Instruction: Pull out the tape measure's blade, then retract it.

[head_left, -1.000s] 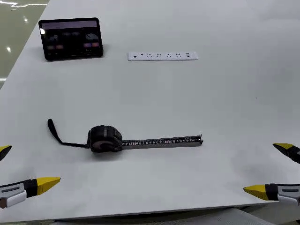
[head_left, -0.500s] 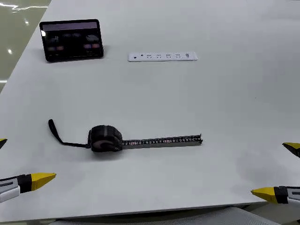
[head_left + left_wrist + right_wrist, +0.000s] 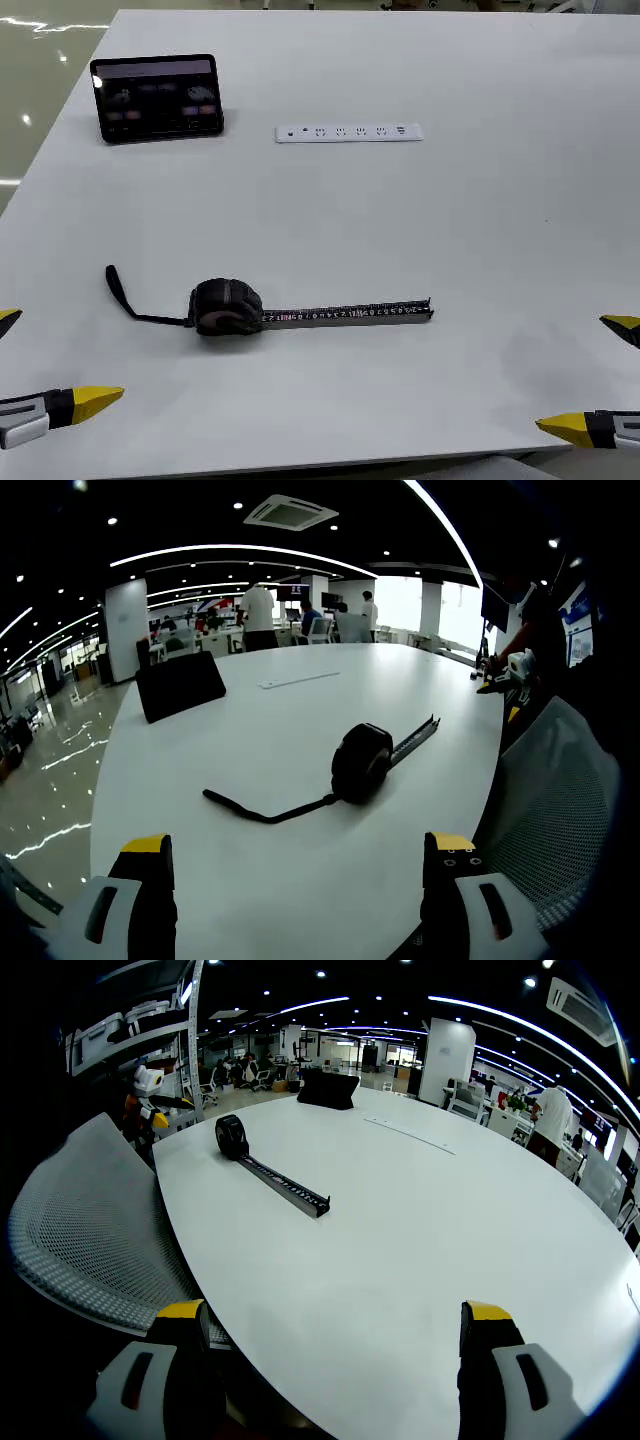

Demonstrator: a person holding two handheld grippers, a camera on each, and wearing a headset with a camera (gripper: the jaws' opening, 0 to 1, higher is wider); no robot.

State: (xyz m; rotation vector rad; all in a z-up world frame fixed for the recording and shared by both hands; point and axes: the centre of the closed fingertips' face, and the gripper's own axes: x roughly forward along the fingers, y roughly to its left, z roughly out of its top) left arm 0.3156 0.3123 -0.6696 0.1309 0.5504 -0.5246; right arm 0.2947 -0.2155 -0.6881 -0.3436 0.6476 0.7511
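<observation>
1. Black tape measure case (image 3: pixel 225 306) sits on the white table (image 3: pixel 400 220), towards its front edge. The blade (image 3: pixel 345 314) lies flat, run out to the case's right, with the end hook (image 3: pixel 428 308) at the far tip. The wrist strap (image 3: pixel 125 298) trails off the case's opposite side.
2. Judgement: the blade is out with nothing gripping it, so a lock or friction is probably holding it. The pull step looks done; the retract is left.
3. Left gripper (image 3: pixel 62 355) is down-left of the case. Right gripper (image 3: pixel 577 373) is well past the hook end. Both are clear of the tape, with jaws spread wide and nothing between them.
4. They are likely parked either side so one can pin the case while the other works the lock or guides the blade.
5. Tablet (image 3: pixel 158 97) and power strip (image 3: pixel 348 132) are well behind the case, out of the work.
6. Hard to make out:
   - the lock button on the case isn't resolvable;
   - the blade markings are too small to read;
   - the tablet screen is blurred;
   - the gripper bodies are cut off at the head view's bottom corners.
</observation>
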